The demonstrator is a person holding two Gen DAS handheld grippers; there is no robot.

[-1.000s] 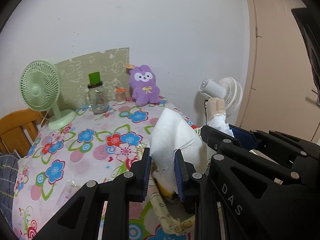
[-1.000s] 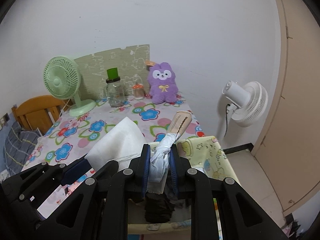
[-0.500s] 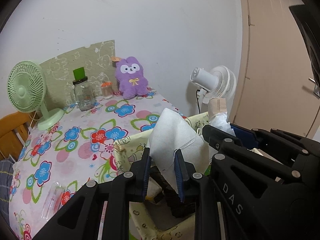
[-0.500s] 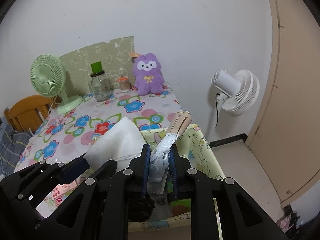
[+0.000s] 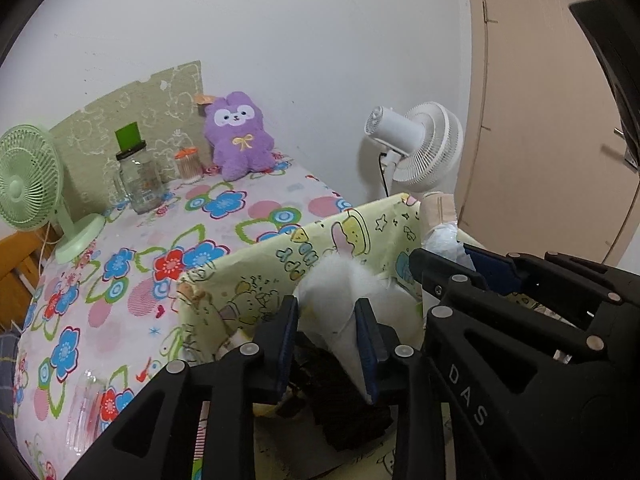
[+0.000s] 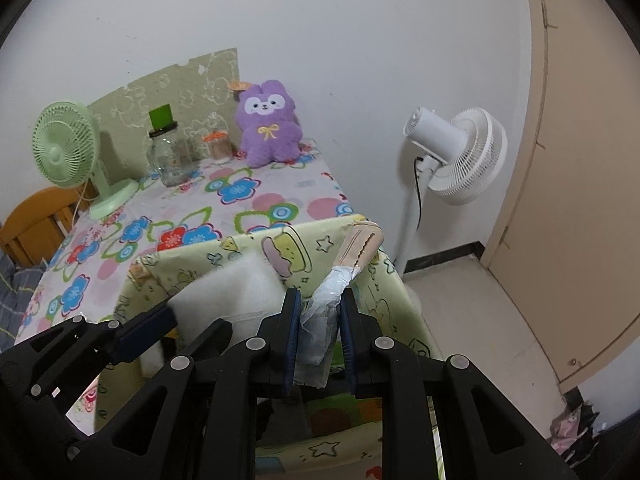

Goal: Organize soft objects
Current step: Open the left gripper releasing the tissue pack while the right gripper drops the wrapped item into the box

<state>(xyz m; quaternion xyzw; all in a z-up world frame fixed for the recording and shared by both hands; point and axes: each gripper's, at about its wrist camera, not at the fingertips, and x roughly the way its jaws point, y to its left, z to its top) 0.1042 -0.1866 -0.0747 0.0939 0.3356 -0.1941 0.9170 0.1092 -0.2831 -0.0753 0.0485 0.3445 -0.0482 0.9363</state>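
Two grippers are held side by side over a yellow cartoon-print fabric bin, which stands against the near edge of a table covered in a flowered cloth. The left gripper is closed on a white padded cloth; the right gripper is closed on a plastic-wrapped bundle with a beige ribbed piece sticking out of its far end.

Compared with a second ago, both soft items have been carried off the table top and lowered: the white cloth, earlier raised well above the bin's rim, now sits partly inside the bin, just above a dark folded item already lying there. The task appears to be near the point of release for both items.

Around the bin, open room is limited. The bin's far wall rises just beyond both grippers, and the two grippers are nearly touching each other. Beyond the bin's right side a white standing fan is near, with bare floor below it. Well beyond the bin, at the table's far edge, stand a purple plush toy, a glass jar and a green desk fan.
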